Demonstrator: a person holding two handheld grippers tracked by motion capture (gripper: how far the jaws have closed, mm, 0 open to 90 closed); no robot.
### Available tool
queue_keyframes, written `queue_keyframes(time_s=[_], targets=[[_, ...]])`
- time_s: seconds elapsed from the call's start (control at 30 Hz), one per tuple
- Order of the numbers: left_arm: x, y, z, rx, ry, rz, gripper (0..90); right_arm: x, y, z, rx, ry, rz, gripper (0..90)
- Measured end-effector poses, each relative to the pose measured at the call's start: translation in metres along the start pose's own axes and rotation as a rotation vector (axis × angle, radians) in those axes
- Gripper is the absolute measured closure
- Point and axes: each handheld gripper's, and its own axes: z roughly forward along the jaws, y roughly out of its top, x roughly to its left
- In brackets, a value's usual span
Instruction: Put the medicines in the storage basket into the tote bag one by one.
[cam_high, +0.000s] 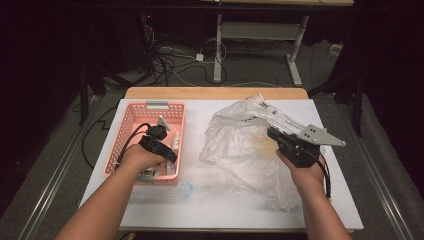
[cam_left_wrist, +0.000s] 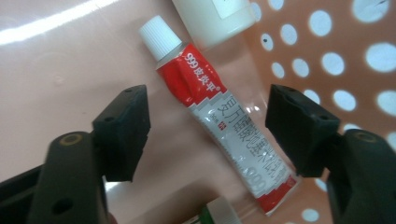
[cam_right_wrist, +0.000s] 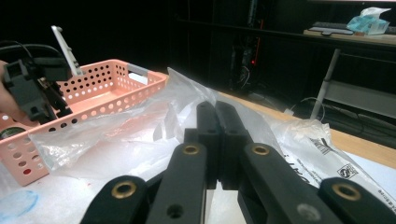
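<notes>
Table (cam_high: 220, 210) carries clear plastic bag (cam_high: 245, 145), pink basket (cam_high: 131, 131). Right gripper (cam_right_wrist: 217, 140): jaws together, clamped on bag edge. Left gripper (cam_left_wrist: 208, 128) inside basket, jaws apart, ointment tube (cam_left_wrist: 219, 121) lying between them, untouched. Step: picking tube. Next: lower, close squarely across tube body.

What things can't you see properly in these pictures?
- White bottle, left gripper view: the top edge cuts it off, so its label can't be read.
- Green-and-white thing, left gripper view: cut off by the bottom edge.
- Pink basket contents, high view: the left gripper and hand cover them.
- Plastic bag inside, high view: crumpled and glaring.
</notes>
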Motion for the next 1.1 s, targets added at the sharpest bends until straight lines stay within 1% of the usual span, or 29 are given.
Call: queue_keyframes(time_s=[0.07,0.17,0.2,0.3,0.5,0.63,0.73,1.0,1.1], targets=[[-0.0004,0.0023,0.0021,0.017,-0.003,-0.009,34.3,-0.0009,0.0002,-0.0008,-0.005,-0.001,0.001,90.0],[-0.0020,0.0051,0.0062,0.045,0.011,-0.016,40.9,-0.0019,0.0003,-0.0020,-0.006,-0.003,0.003,90.0],[-0.0029,0.0057,0.0070,0.050,0.022,-0.020,42.2,-0.0019,0.0004,-0.0023,-0.007,-0.004,0.005,90.0],[-0.0059,0.0068,0.0075,0.057,0.066,-0.022,48.0,-0.0020,0.0002,-0.0028,-0.005,-0.005,0.007,90.0],[-0.0059,0.0065,0.0076,0.055,0.099,-0.040,56.7,-0.0014,0.0004,-0.0028,-0.007,-0.003,0.005,90.0],[-0.0054,0.0063,0.0072,0.048,0.111,-0.049,59.8,-0.0013,0.0003,-0.0030,-0.007,-0.002,0.006,90.0],[-0.0050,0.0060,0.0069,0.046,0.129,-0.049,62.6,-0.0013,0.0001,-0.0031,-0.005,-0.003,0.010,90.0],[-0.0042,0.0048,0.0052,0.036,0.140,-0.054,64.6,-0.0019,0.0003,-0.0032,-0.009,-0.003,0.008,90.0],[-0.0039,0.0033,0.0023,0.011,0.135,-0.060,64.9,-0.0017,0.0003,-0.0032,-0.009,-0.003,0.007,90.0]])
